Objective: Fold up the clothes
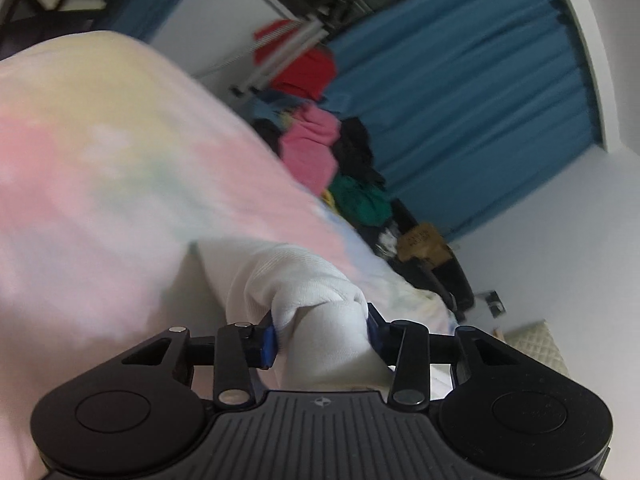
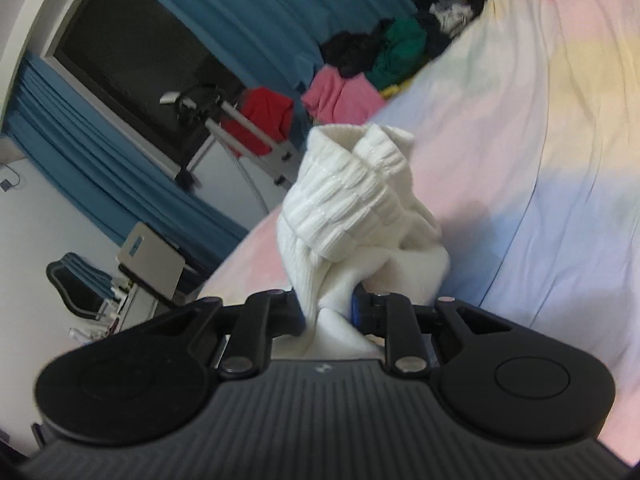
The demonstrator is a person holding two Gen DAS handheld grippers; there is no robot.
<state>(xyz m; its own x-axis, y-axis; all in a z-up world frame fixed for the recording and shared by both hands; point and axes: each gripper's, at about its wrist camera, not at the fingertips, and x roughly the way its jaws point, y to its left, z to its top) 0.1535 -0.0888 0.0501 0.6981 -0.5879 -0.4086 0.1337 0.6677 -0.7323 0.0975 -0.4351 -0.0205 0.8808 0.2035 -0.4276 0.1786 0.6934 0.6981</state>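
Left wrist view: the left gripper point(image 1: 320, 330) is clamped on a bunch of white garment point(image 1: 304, 280), the cloth filling the gap between its blue-padded fingers point(image 1: 269, 340). Behind it, from 9 to 12 o'clock, spreads a pastel sheet point(image 1: 100, 152) in pink, yellow and pale blue, blurred. At 1 o'clock a heap of clothes point(image 1: 344, 168) lies at the sheet's far edge: pink, black, green. A red garment point(image 1: 304, 68) hangs over a metal rack above the heap. Blue curtains point(image 1: 472, 92) cover the wall at 2 o'clock, and a cardboard box point(image 1: 422, 242) sits near 3 o'clock.

Right wrist view: the right gripper point(image 2: 330, 312) is closed on the same white garment point(image 2: 352, 200), whose ribbed cuff rises at 12 o'clock. The pastel sheet point(image 2: 540, 140) fills 1 to 4 o'clock. Blue curtains point(image 2: 248, 4) frame a dark window point(image 2: 132, 52) at 10 o'clock, with the red garment point(image 2: 264, 116) and clothes heap point(image 2: 360, 76) toward 12.
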